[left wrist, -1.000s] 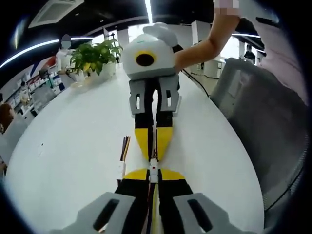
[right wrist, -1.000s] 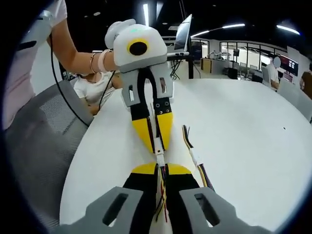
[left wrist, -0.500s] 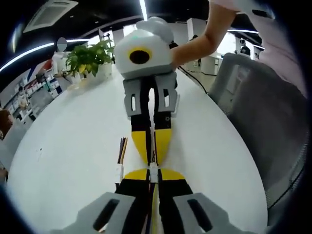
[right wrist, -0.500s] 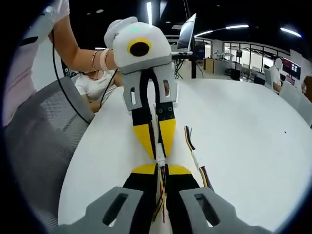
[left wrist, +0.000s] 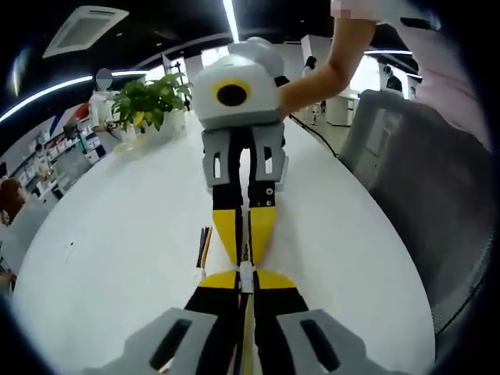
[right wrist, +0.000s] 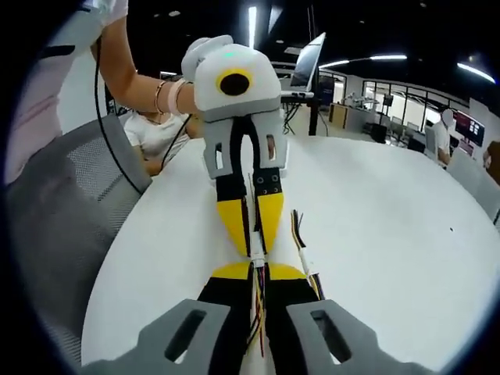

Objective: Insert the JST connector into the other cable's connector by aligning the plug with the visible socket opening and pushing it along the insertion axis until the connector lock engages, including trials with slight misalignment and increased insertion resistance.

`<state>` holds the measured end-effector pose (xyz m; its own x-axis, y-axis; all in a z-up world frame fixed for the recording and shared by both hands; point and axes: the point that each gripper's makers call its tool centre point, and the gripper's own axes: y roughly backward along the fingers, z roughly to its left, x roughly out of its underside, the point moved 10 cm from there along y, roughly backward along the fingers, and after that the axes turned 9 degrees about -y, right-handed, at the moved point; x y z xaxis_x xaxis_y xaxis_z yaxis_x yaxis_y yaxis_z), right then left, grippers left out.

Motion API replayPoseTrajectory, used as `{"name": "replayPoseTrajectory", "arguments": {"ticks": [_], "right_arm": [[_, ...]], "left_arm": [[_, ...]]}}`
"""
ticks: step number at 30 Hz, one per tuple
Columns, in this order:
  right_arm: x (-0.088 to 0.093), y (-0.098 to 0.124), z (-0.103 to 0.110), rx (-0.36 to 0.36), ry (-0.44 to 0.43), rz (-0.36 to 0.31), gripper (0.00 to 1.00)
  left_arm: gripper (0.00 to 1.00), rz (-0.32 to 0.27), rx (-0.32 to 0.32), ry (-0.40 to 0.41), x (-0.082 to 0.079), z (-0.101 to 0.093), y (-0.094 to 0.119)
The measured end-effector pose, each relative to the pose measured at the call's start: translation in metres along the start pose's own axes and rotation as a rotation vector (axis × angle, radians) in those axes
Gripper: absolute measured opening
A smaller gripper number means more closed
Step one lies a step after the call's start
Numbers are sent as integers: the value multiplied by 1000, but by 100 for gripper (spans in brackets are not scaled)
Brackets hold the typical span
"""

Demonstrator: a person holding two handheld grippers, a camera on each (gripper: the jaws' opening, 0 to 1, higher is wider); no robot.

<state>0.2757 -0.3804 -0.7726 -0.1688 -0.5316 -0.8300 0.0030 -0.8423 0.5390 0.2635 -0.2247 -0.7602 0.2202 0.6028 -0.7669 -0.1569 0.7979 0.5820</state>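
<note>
Two yellow-tipped grippers meet nose to nose above the white table (left wrist: 101, 258). In the left gripper view my left gripper (left wrist: 245, 283) is shut on a small white JST connector (left wrist: 247, 273) whose wires run back between its jaws. The right gripper (left wrist: 247, 250) comes in from above, shut on its own cable end, touching the same connector. In the right gripper view my right gripper (right wrist: 258, 275) is shut on a white connector (right wrist: 257, 255) with red and yellow wires (right wrist: 260, 324); the left gripper (right wrist: 253, 248) faces it. The two connectors sit end to end, and whether they are joined cannot be told.
A spare cable with a white connector (right wrist: 305, 258) lies on the table beside the grippers, also seen as the loose wires (left wrist: 203, 246). A potted plant (left wrist: 150, 92) stands at the table's far end. A grey mesh chair (left wrist: 422, 172) is next to the table edge.
Both grippers stay shut tip to tip. The views have shifted a little, and the gap between the yellow tips looks slightly smaller than a second ago.
</note>
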Motion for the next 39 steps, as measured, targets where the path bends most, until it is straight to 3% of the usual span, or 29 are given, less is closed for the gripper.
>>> {"name": "replayPoseTrajectory", "arguments": {"ticks": [21, 39], "right_arm": [[15, -12, -6, 15, -27, -8, 2], [18, -13, -5, 14, 13, -18, 4]], "left_arm": [[0, -10, -20, 71, 23, -3, -15], [0, -32, -38, 69, 24, -7, -15]]}}
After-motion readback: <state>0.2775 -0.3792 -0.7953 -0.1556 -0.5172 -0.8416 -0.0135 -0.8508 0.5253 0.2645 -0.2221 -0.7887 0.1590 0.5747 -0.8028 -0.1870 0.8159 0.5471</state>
